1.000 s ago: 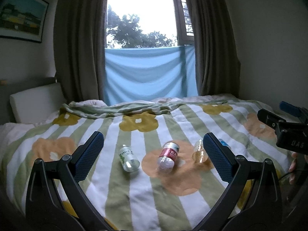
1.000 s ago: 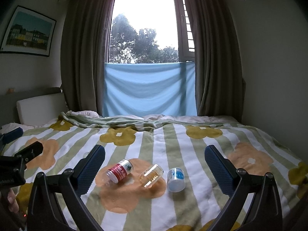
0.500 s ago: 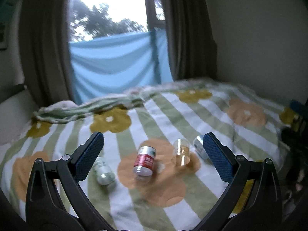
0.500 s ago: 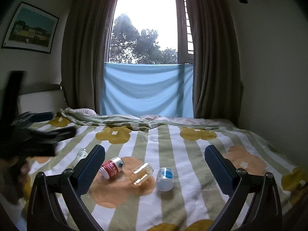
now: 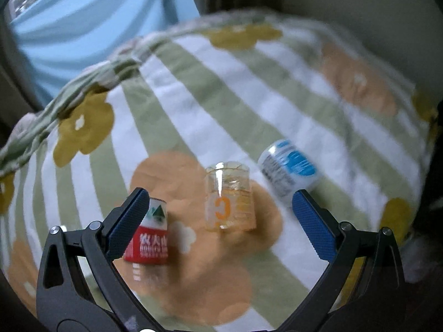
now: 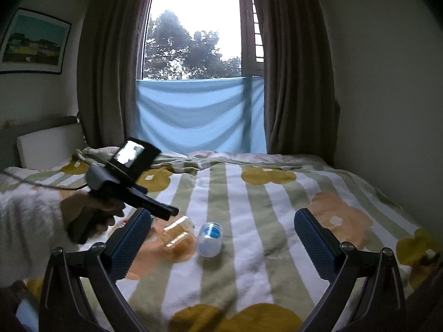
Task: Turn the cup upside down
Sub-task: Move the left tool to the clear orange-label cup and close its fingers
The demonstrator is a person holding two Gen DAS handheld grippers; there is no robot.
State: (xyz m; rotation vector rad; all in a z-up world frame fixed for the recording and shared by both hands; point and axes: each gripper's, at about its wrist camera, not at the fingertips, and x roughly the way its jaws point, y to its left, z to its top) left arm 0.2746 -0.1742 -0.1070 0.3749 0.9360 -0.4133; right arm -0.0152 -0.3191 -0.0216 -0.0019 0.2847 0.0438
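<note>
the left gripper (image 5: 220, 207) hangs low over the striped flower-print bedspread (image 5: 249, 105), its blue-padded jaws spread wide and holding nothing. framed between them lies the clear amber cup (image 5: 228, 197), on its side on an orange flower of the print, with an orange letter c on its wall; it touches neither pad. just beside the left finger lies a cup with a red label (image 5: 151, 235), partly hidden behind that finger, and near the right finger lies a clear cup with a blue label (image 5: 288, 173), also on its side. the left wrist view is blurred, so finer print on the labels cannot be read

the right gripper (image 6: 221, 240) is farther back and higher above the bed, jaws likewise wide apart and empty. from its camera the amber cup (image 6: 177, 231) lies on its side close to the blue-label cup (image 6: 209, 239), whether they touch cannot be told; both sit on the bedspread (image 6: 277, 221) well ahead of the fingers. the person's left hand (image 6: 91, 215), in a fuzzy white sleeve (image 6: 25, 221), grips the handle of the left gripper (image 6: 130, 177), which points down toward the cups with a small lit screen on its back. behind the bed a light blue cloth (image 6: 199, 116) hangs across the lower window between dark curtains (image 6: 108, 69), and a framed picture (image 6: 34, 43) is on the left wall
</note>
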